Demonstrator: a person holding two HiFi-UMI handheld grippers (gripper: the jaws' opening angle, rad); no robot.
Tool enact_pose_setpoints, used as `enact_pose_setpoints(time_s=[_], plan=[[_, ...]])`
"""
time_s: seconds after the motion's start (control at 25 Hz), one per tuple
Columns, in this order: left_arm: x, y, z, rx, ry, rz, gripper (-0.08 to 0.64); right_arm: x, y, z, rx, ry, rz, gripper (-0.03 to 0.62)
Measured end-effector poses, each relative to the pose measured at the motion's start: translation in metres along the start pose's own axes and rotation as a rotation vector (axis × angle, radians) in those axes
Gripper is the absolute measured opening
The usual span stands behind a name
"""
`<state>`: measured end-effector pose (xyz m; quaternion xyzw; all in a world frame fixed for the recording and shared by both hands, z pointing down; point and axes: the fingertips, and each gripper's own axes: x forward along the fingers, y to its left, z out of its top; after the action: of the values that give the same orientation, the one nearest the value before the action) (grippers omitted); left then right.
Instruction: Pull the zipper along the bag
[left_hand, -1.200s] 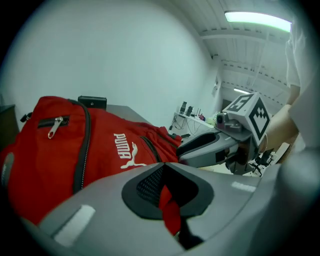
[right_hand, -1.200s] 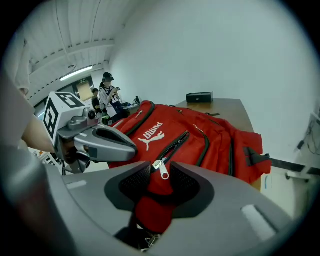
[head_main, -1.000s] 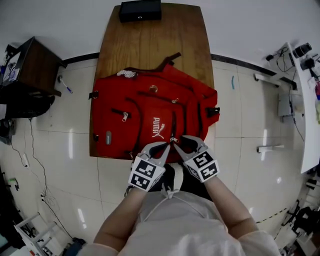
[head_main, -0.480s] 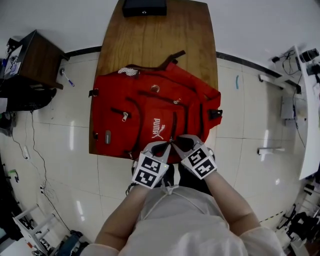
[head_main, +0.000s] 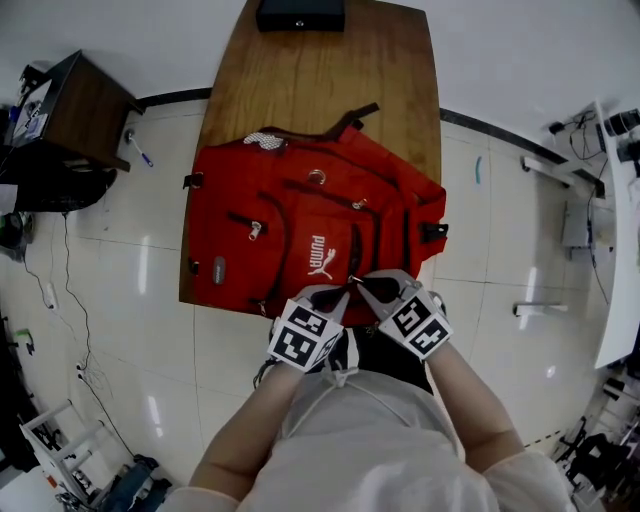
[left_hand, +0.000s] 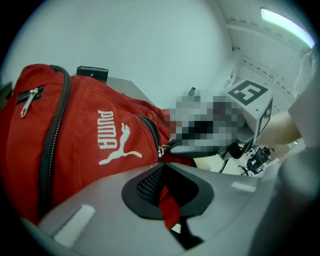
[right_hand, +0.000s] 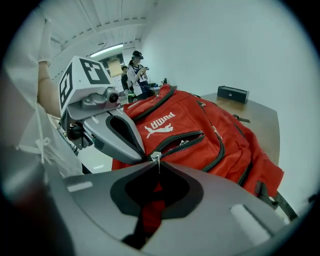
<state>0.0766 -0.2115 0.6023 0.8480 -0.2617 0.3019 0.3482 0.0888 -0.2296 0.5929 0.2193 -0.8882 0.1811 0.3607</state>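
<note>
A white tiled floor surrounds a wooden desk (head_main: 330, 90), with a black box (head_main: 300, 14) at its far edge. The red bag (head_main: 300, 220) lies flat across the near end of the desk, its lower side reaching past the near edge. Both grippers meet at that side, tip to tip. The left gripper (head_main: 343, 290) has its jaws pressed together on a fold of the bag's red fabric. The right gripper (head_main: 360, 284) is closing its jaws on the small metal zipper pull (right_hand: 158, 160), at the near end of a partly open zipper (right_hand: 181, 140).
</note>
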Motion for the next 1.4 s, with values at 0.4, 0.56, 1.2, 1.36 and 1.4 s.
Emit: enact_pose_setpoints(time_s=[0.4,0.56,1.2,1.36,1.4], plan=[[0.005,0.006,0.003,-0.069,-0.029,0.004,0.006,-0.016,-0.011,0.014,-0.15,0.045,-0.059,0.012],[0.006,0.005,0.002,-0.067,-0.012,-0.011,0.006,-0.024,-0.019,0.026,-0.189,0.06,-0.052,0.009],[0.008,0.001,-0.001,-0.059,0.007,-0.033,0.006,0.001,-0.082,0.041,-0.008,0.029,-0.102,0.012],[0.007,0.0,0.0,-0.068,0.005,-0.041,0.006,0.009,-0.096,0.044,0.013,0.032,-0.103,0.012],[0.007,0.0,0.0,-0.071,0.003,-0.042,0.006,0.011,-0.099,0.044,0.024,0.03,-0.103,0.012]])
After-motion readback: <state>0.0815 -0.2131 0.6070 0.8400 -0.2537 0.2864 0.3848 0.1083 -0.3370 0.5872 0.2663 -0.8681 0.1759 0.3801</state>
